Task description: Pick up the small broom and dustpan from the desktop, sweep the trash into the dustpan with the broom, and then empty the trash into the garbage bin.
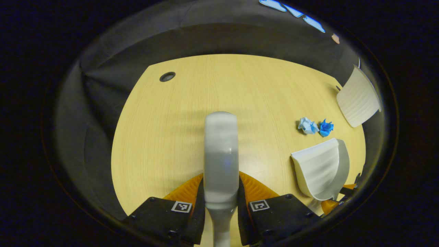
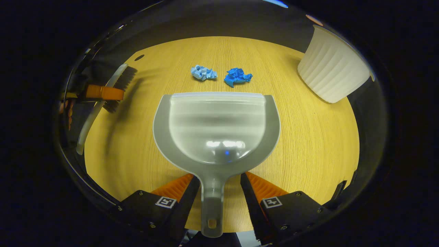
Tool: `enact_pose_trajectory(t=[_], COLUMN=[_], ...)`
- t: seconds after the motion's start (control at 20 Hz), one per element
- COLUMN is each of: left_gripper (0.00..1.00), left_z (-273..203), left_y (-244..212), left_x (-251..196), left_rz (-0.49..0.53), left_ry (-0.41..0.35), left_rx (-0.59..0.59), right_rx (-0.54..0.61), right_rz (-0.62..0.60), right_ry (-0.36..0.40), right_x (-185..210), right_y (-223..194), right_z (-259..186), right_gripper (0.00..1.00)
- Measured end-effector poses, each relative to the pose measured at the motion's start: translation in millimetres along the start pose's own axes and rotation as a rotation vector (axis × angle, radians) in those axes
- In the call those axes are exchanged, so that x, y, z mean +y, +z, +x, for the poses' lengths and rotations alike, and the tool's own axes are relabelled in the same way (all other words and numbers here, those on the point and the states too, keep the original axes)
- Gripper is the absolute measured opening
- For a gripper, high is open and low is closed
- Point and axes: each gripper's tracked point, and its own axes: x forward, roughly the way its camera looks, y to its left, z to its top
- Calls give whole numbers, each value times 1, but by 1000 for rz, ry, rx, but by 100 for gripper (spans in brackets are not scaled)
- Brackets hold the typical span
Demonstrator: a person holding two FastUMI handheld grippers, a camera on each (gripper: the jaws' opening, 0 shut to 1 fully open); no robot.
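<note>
I see a pale grey dustpan (image 2: 216, 130) on my yellow wood-grain desktop (image 2: 308, 137). One crumpled paper ball (image 2: 203, 72) is light blue, the other paper wad (image 2: 237, 76) deep blue. The ribbed garbage bin (image 2: 331, 70) is white. The broom (image 2: 118, 90) has dark bristles and a whitish back.

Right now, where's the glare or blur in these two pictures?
Right gripper view: bright glare patches on the dustpan bowl, and the broom at the left edge looks smeared. Left gripper view: the broom handle up close is soft and out of focus.
</note>
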Motion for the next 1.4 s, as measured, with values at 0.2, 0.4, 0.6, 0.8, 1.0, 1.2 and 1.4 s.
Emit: enact_pose_trajectory(t=[0.2,0.4,0.6,0.8,1.0,1.2,1.4], left_gripper=[46,47,47,47,48,49,46], left_z=[5,10,22,38,58,71,82], left_y=[22,42,63,83,96,101,96], left_x=[-10,-23,-44,-74,-102,-129,-157], left_rz=[51,107,195,312,428,522,605], left_ry=[-12,-39,-69,-119,-145,-180,-225], left_rx=[-10,-12,-9,8,32,66,94], right_rx=[37,81,100,116,134,144,147], right_rz=[49,76,92,92,100,106,115], right_ry=[30,8,27,36,51,60,63], right_x=[7,5,5,5,5,5,3], right_y=[-1,-8,-8,-8,-8,-7,-5], right_z=[-3,3,1,2,2,3,3], right_gripper=[44,29,23,23,23,23,23])
